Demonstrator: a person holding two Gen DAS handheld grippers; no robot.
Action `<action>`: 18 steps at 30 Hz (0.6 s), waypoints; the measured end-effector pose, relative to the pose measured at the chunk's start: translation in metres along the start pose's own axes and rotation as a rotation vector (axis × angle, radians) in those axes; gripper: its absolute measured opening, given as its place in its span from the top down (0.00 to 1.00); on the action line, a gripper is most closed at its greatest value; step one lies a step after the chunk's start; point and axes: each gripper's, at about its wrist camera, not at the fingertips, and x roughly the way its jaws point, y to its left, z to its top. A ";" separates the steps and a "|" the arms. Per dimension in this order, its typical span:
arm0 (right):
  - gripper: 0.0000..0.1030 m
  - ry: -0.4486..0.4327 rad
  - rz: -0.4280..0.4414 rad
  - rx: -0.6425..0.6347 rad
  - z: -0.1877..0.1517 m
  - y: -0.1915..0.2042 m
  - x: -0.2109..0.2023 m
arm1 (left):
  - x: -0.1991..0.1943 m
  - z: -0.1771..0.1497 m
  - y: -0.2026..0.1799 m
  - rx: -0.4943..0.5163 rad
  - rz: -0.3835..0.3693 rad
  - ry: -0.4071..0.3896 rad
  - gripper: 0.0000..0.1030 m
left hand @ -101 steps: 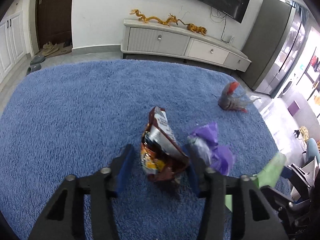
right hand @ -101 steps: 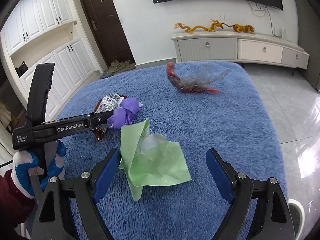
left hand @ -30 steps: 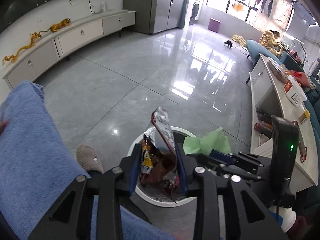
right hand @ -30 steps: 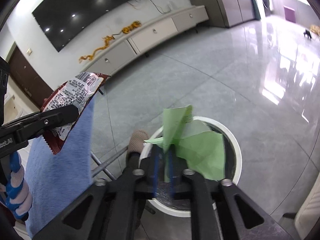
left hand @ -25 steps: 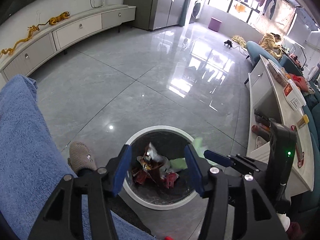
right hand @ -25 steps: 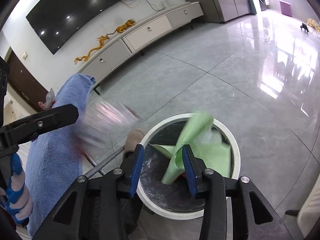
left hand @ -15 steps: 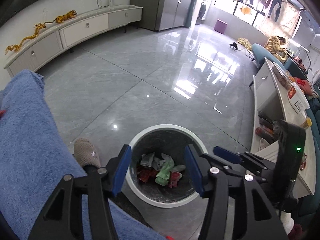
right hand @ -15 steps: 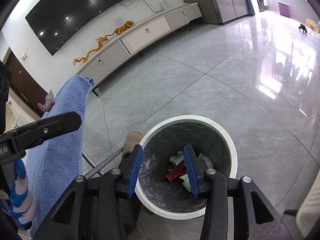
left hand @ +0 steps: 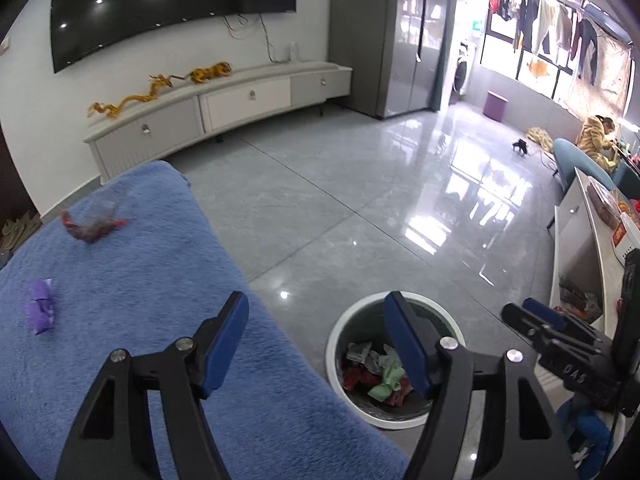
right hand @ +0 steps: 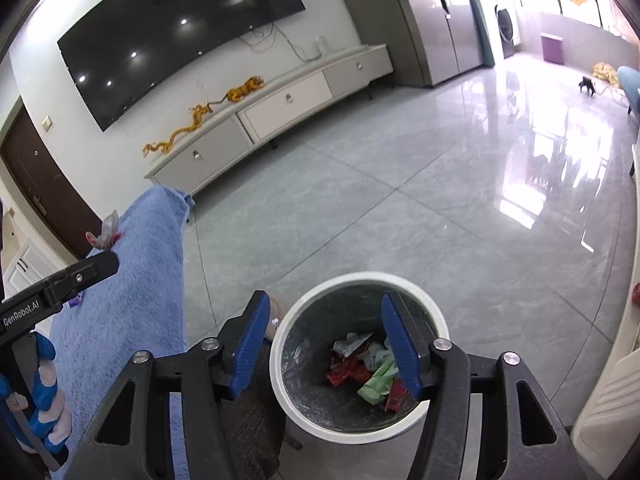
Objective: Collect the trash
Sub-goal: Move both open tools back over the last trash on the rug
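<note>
Blue terry cloth covers the tabletop (left hand: 132, 280), and two pieces of trash lie on it: a crumpled purple wrapper (left hand: 40, 312) near its left side and a clear wrapper with red ends (left hand: 90, 226) farther back, the two well apart. Beside the tabletop's edge, on the grey tile floor, stands a white-rimmed bin (right hand: 356, 360) lined with a dark bag; crumpled red, green and silvery wrappers (right hand: 368, 368) sit at its bottom.

The left gripper (left hand: 316, 344) has its fingers spread wide and holds nothing; it hangs over the tabletop's edge, angled between cloth and bin. The right gripper (right hand: 324, 344) is directly above the bin, fingers also spread and empty.

Judging from this, a drop into the bin is complete and the step in hand is the return for the remaining pieces. The next move calls for swinging both grippers over the cloth, lowering one around the purple wrapper and one around the clear wrapper, and closing low enough to catch thin film without snagging the pile of the cloth. The clear one looks light and springy, so a grip across its bunched middle seems safest
</note>
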 end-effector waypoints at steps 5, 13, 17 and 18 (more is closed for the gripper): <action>0.33 -0.053 -0.028 -0.023 0.009 0.012 -0.021 | -0.028 0.001 0.020 -0.010 0.053 -0.078 0.33; 0.14 -0.131 -0.070 -0.075 0.020 0.038 -0.050 | -0.070 -0.002 0.052 -0.036 0.112 -0.209 0.33; 0.07 -0.165 -0.076 -0.091 0.024 0.052 -0.064 | -0.091 -0.008 0.070 -0.059 0.142 -0.267 0.33; 0.05 -0.174 -0.077 -0.097 0.024 0.057 -0.067 | -0.096 -0.010 0.075 -0.065 0.147 -0.278 0.33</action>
